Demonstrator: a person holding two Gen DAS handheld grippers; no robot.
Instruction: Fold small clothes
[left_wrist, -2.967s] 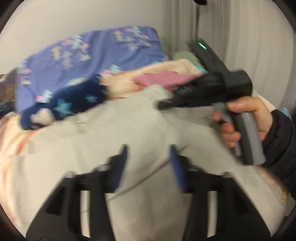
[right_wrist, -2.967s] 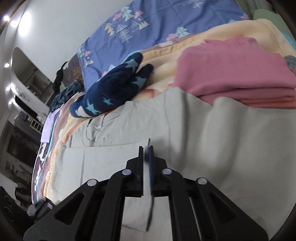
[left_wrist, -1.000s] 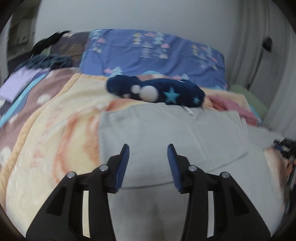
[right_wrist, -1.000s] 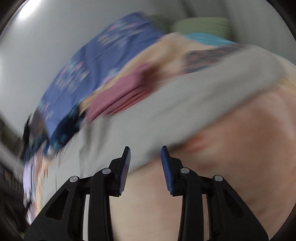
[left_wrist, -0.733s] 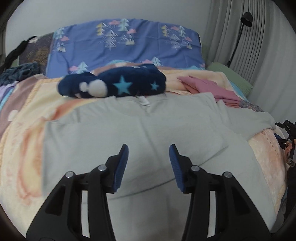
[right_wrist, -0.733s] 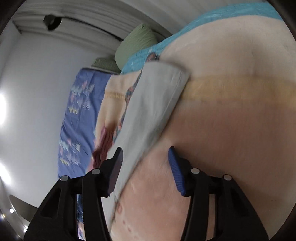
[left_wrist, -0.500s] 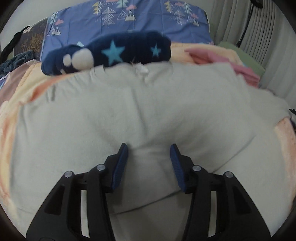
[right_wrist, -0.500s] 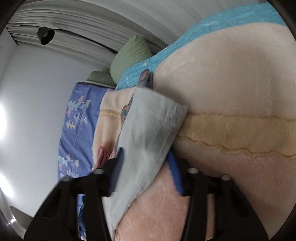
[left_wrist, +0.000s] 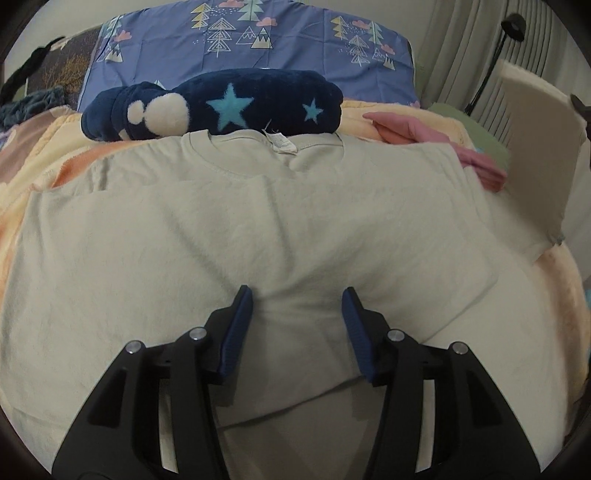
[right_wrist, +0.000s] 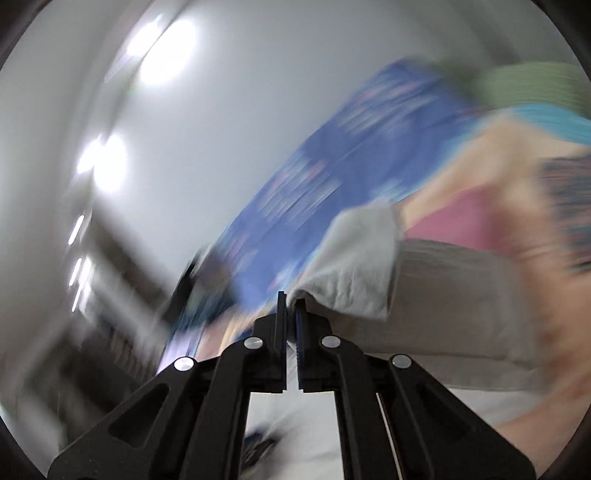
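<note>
- The grey T-shirt (left_wrist: 229, 229) lies spread face-up across the peach blanket (left_wrist: 569, 288), collar and label at 12 o'clock in the left wrist view, hem toward the camera at 6 o'clock
- The left gripper (left_wrist: 297, 325) presses down on the middle of the shirt's body; its blue pads (left_wrist: 238, 328) stand apart with a puckered ridge of cloth between them, not squeezed, and the jaws have just been widening a little
- The right gripper (right_wrist: 291, 306) has its jaws together, clamped on the edge of the shirt's sleeve (right_wrist: 354, 266), which hangs lifted off the bed; that view is blurred, so how far the sleeve has travelled cannot be told
- From the left wrist, the sleeve at 3 o'clock rises up off the blanket, while the sleeve at 9 o'clock lies flat
- Judged progress: early. The shirt is laid out and one sleeve is picked up, but no finished fold shows except a slight doubled layer near the hem at 5 o'clock
- Left to do, as I read it: bring the right sleeve inward over the body, do the same at 9 o'clock, then fold hem to collar
- Beyond the collar at 12 o'clock sits a navy star-patterned plush (left_wrist: 221, 107); a pink folded garment (left_wrist: 436, 136) lies at 2 o'clock, apparently already done
</note>
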